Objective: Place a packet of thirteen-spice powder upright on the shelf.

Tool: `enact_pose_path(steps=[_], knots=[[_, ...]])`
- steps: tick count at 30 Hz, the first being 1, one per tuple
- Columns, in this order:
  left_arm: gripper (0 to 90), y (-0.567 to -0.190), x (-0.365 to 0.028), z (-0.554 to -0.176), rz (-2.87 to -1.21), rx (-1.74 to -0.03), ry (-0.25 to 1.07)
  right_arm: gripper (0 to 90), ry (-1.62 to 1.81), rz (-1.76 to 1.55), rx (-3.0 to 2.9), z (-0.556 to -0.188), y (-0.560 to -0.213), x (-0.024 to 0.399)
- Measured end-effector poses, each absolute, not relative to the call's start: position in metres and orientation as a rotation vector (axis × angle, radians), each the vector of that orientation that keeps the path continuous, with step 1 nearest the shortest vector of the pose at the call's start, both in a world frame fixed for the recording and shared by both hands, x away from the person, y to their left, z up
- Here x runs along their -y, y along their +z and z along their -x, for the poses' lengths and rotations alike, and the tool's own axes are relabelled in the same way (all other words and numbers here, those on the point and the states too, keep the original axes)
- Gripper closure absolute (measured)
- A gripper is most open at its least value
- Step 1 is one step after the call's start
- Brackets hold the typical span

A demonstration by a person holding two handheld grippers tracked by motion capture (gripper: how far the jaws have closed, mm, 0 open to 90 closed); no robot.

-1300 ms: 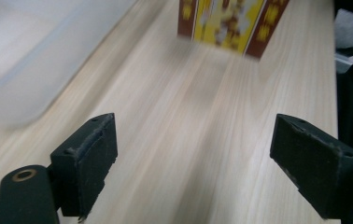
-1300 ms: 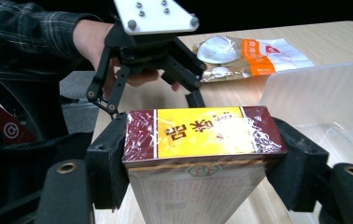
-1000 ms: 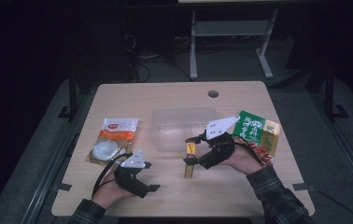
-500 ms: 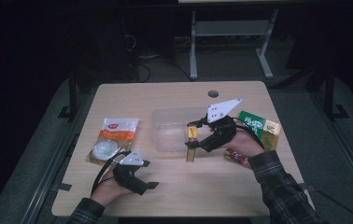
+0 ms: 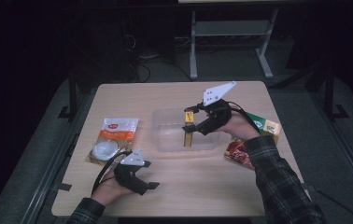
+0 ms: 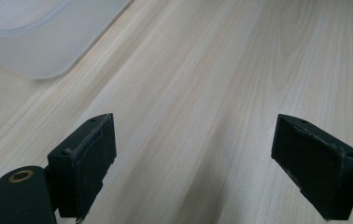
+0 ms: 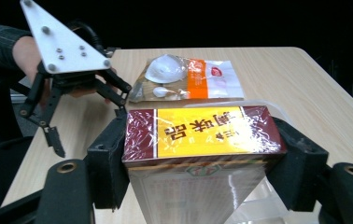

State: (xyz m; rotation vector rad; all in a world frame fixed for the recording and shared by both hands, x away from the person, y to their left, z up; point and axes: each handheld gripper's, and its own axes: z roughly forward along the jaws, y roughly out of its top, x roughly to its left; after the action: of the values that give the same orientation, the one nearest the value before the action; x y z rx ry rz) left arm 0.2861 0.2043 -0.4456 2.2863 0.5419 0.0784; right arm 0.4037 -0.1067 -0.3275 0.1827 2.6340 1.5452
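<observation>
My right gripper (image 5: 191,122) (image 7: 202,154) is shut on a yellow and dark red box (image 5: 189,129) (image 7: 201,135), its pads pressing both sides. It holds the box upright over the clear plastic container (image 5: 165,136), with the box's lower end hanging inside the container's right part. My left gripper (image 5: 152,182) (image 6: 202,163) rests near the front left of the wooden table (image 5: 198,177), jaws wide open with bare tabletop between them. A corner of the clear container (image 6: 34,37) lies ahead of it.
A white and orange bag (image 5: 111,139) (image 7: 188,79) lies at the table's left. A green carton (image 5: 265,127) and a red packet (image 5: 236,153) lie at the right, partly behind the person's right forearm. A small round hole (image 5: 213,89) is near the far edge.
My right gripper has carried the box up and away from the near side, from in front of the container to over its right part. The left gripper has stayed put.
</observation>
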Motion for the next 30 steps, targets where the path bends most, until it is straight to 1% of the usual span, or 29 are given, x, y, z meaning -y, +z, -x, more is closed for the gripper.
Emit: enact_pose_path(steps=[15, 30], knots=[[13.7, -0.447, -0.201, -0.285, -2.283, -0.524, 0.058, 30.9, 1.519, -0.234, -2.641, -0.444, -0.341, 0.108], [13.7, -0.449, -0.200, -0.286, -2.291, -0.512, 0.045, 30.7, 1.592, -0.209, -2.625, -0.458, -0.353, 0.111]])
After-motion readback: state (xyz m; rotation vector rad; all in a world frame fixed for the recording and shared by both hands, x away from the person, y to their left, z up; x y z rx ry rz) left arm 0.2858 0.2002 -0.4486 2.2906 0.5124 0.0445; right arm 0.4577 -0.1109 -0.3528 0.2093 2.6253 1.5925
